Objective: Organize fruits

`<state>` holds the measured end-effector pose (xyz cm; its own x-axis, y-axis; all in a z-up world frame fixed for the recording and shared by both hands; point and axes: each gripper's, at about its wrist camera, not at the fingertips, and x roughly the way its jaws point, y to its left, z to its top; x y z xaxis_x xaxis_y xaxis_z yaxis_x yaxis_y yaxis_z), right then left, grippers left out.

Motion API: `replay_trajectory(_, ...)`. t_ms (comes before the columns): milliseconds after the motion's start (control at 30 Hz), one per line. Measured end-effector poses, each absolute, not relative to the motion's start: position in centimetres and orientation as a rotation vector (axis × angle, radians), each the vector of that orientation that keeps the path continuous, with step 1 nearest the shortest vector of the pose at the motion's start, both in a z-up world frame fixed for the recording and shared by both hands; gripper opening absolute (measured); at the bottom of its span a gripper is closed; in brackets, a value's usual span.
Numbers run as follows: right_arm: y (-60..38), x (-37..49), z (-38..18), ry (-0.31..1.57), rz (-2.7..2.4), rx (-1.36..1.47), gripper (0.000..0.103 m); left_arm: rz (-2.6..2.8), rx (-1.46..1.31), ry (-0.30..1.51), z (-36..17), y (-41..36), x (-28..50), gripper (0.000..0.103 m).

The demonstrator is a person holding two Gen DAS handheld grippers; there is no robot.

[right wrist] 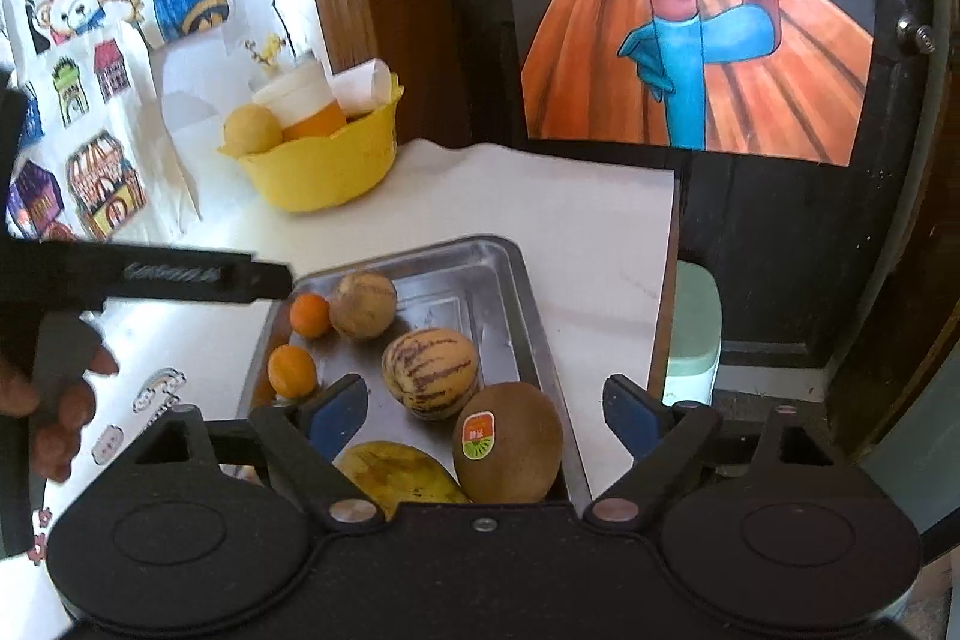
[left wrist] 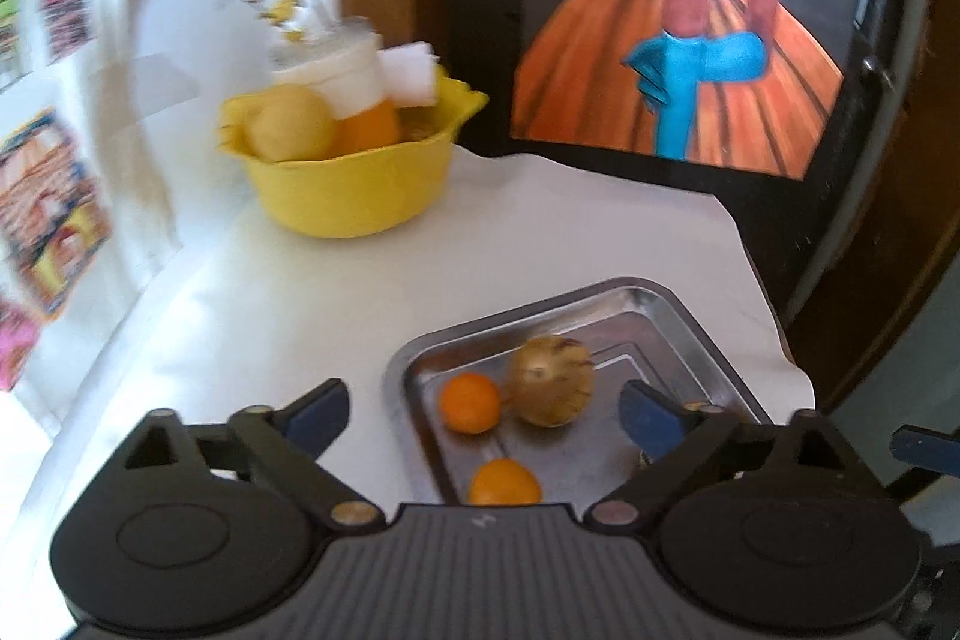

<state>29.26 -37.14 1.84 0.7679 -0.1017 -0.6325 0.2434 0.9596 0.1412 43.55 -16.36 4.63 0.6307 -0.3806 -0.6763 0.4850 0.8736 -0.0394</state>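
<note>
Most fruit already sits in the steel tray point(right wrist: 510, 280) at the tabletop's right edge: two kumquats point(right wrist: 292, 370), a brown round fruit point(right wrist: 363, 305), a striped pepino melon point(right wrist: 431, 373) lying crosswise, a stickered kiwi point(right wrist: 509, 441) and a mango point(right wrist: 396, 472). Fruit remains in the yellow bowl point(right wrist: 324, 172) at the far-left corner. Left gripper point(left wrist: 485, 409) and right gripper point(right wrist: 486, 415) both gape wide, empty.

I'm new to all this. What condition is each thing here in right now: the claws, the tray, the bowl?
Left gripper: open, holding nothing.
Right gripper: open, holding nothing.
Metal tray: flat on the table, loaded with fruit.
Kiwi: in the tray, sticker showing.
Striped melon: in the tray, unheld.
Yellow bowl: upright, full.
</note>
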Motion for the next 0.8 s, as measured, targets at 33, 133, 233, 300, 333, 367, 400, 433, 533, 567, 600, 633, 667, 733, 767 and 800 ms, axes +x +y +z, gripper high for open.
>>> replay_trajectory(33, -37.1, 29.0, 2.1, 0.664, -0.192, 0.223, 0.090, -0.487, 0.139, 0.730, 4.9, -15.8, 43.1, 0.102)
replay_trajectory(133, -36.9, 28.2, 2.8, 0.648, -0.201, 0.240, 0.093, -0.465, 0.114, 0.726, 5.5, -14.2, 41.8, 0.102)
replay_trajectory(233, -36.3, 27.1, 3.4, 0.630, -0.214, 0.251, 0.097, -0.445, 0.107, 0.730, 5.9, -12.6, 40.3, 0.102)
replay_trajectory(300, -35.8, 26.2, 3.8, 0.618, -0.220, 0.261, 0.097, -0.441, 0.118, 0.719, 6.0, -11.7, 39.0, 0.102)
replay_trajectory(333, -35.6, 25.7, 3.9, 0.614, -0.224, 0.261, 0.098, -0.436, 0.124, 0.713, 6.1, -11.2, 38.4, 0.102)
replay_trajectory(367, -35.2, 25.2, 4.1, 0.610, -0.230, 0.260, 0.099, -0.430, 0.127, 0.710, 6.1, -10.8, 37.8, 0.102)
replay_trajectory(400, -34.8, 24.6, 4.3, 0.604, -0.234, 0.258, 0.100, -0.424, 0.128, 0.709, 6.1, -10.3, 37.2, 0.102)
replay_trajectory(433, -34.4, 24.0, 4.5, 0.597, -0.236, 0.256, 0.101, -0.419, 0.129, 0.709, 6.2, -9.9, 36.6, 0.102)
replay_trajectory(533, -33.3, 22.2, 5.1, 0.581, -0.233, 0.241, 0.102, -0.409, 0.124, 0.700, 6.4, -8.3, 34.5, 0.102)
replay_trajectory(567, -32.8, 21.5, 5.3, 0.579, -0.235, 0.231, 0.102, -0.408, 0.123, 0.699, 6.4, -7.9, 33.8, 0.102)
replay_trajectory(600, -32.3, 20.9, 5.6, 0.577, -0.236, 0.225, 0.102, -0.408, 0.124, 0.700, 6.5, -7.4, 33.0, 0.102)
replay_trajectory(633, -32.0, 20.3, 5.8, 0.575, -0.238, 0.223, 0.102, -0.407, 0.125, 0.699, 6.6, -6.9, 32.2, 0.102)
replay_trajectory(667, -31.5, 19.6, 6.1, 0.571, -0.240, 0.220, 0.102, -0.407, 0.123, 0.695, 6.8, -6.4, 31.5, 0.102)
replay_trajectory(733, -30.8, 18.2, 6.6, 0.565, -0.247, 0.216, 0.102, -0.406, 0.120, 0.695, 7.0, -5.4, 30.1, 0.102)
replay_trajectory(767, -30.3, 17.5, 6.8, 0.562, -0.251, 0.215, 0.102, -0.407, 0.115, 0.695, 7.2, -4.9, 29.3, 0.102)
replay_trajectory(800, -30.0, 16.8, 7.0, 0.558, -0.255, 0.215, 0.102, -0.410, 0.113, 0.696, 7.4, -4.5, 28.6, 0.102)
